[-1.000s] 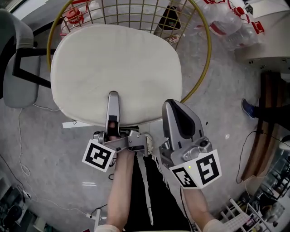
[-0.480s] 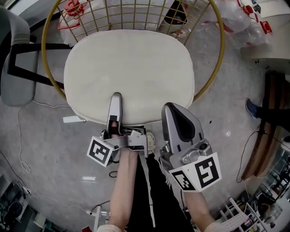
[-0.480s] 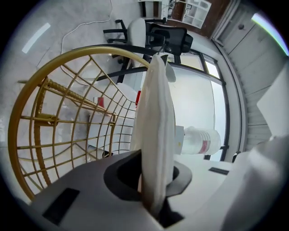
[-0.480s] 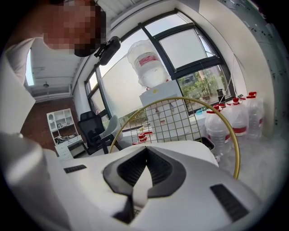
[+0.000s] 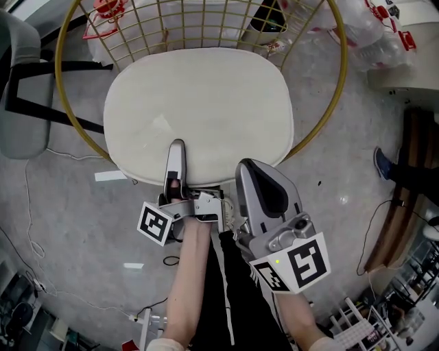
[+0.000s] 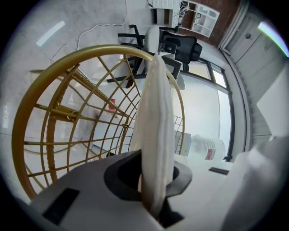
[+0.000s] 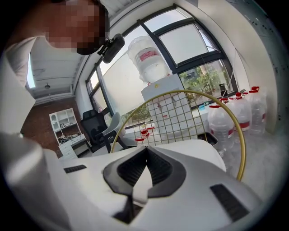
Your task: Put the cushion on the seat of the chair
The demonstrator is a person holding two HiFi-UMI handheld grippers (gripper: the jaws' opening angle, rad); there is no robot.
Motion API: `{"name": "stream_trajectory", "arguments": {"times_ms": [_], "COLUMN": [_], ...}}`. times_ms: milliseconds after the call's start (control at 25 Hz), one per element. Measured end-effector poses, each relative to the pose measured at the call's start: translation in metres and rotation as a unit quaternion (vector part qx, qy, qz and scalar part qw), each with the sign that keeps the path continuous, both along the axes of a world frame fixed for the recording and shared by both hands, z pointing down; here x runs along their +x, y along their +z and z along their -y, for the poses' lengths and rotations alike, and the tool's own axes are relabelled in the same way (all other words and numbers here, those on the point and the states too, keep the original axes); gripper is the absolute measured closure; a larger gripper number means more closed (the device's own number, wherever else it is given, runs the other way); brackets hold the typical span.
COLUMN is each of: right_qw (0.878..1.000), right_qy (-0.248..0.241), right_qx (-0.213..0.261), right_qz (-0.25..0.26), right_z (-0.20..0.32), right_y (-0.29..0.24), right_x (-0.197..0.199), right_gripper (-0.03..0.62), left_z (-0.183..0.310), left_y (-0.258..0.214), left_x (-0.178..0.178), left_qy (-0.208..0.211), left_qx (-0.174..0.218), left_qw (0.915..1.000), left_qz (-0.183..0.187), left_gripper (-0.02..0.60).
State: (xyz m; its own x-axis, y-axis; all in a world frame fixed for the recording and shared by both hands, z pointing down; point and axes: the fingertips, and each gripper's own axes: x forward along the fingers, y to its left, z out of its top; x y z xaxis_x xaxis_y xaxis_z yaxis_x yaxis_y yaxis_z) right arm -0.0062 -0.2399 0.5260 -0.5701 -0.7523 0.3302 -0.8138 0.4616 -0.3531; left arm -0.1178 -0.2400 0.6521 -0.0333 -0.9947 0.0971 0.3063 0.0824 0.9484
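The white oval cushion [image 5: 199,103] lies flat inside the gold wire chair's ring [image 5: 322,116]. My left gripper [image 5: 175,147] is shut on the cushion's near edge. In the left gripper view the cushion [image 6: 156,113] stands edge-on between the pads, with my left gripper [image 6: 156,180] clamped on it before the gold frame [image 6: 40,99]. My right gripper [image 5: 248,168] sits at the near edge further right. Its tips [image 7: 145,151] meet, with a white wedge of cushion between the pads. The cushion [image 7: 198,149] spreads beyond them, under the ring [image 7: 239,135].
A grey office chair [image 5: 20,89] stands at the left. Large water bottles [image 5: 357,27] crowd the far right, and red-handled items [image 5: 110,14] lie behind the wire back. Cables [image 5: 34,206] trail over the grey floor. A dark wooden unit [image 5: 405,192] borders the right side.
Both grippers and the cushion have come down into the gold ring, which now shows wider around the cushion. The left gripper has rolled a little. Both grips are unchanged.
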Motion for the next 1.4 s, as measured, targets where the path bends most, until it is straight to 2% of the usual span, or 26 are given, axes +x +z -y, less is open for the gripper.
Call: {"name": "stream_trajectory", "arguments": {"times_ms": [400,840,1160,1400], "right_qw": [1.0,1.0,0.999,1.0], "right_qy": [-0.008,0.011,0.014,0.019], "right_qx": [-0.006,-0.013,-0.018,-0.018], "right_qz": [-0.008,-0.02,-0.028,-0.012], "right_z": [-0.012,-0.002,-0.012,-0.017], "right_y": [0.008,0.024,0.028,0.026], "right_x": [-0.003,0.031,0.036,0.045], "right_gripper": [0.58,0.58,0.58,0.58], "left_z": [-0.012,-0.009,-0.012,-0.013], "left_y": [0.014,0.047,0.057,0.066], "left_x": [0.003,0.017,0.013,0.016], "left_qy": [0.008,0.009,0.011,0.01], "left_qx": [-0.016,-0.043,-0.067,-0.079], "left_qw": [0.9998,0.9989,0.9972,0.9967], "left_qz": [0.01,0.014,0.029,0.015], "left_gripper": [0.531,0.531,0.531,0.509]}}
